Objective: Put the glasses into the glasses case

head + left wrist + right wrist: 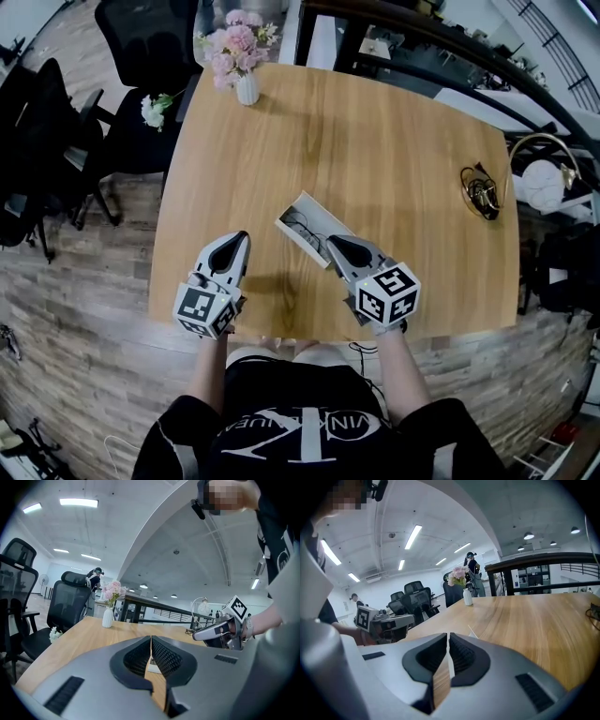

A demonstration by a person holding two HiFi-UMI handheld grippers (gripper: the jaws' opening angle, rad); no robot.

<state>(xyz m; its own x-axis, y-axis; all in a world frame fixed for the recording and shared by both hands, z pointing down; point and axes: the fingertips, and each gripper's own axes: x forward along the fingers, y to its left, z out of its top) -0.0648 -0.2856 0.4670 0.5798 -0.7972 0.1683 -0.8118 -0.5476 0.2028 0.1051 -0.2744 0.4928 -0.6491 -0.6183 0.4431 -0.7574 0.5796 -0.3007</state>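
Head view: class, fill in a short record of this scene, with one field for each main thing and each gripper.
glasses case: open, mid-table
glasses: seem to lie inside the case
left gripper: shut, empty
right gripper: shut, empty, tip over the case's near end
flower vase: upright, far edge
table: wooden

Bright, even indoor light from white ceiling strip lamps (78, 502). Soft faint shadows, mild sheen on light-brown wooden tabletop (375, 169). Gripper views: heavy fisheye bend, black vignetted corners. Head view: edges curved, slightly soft.
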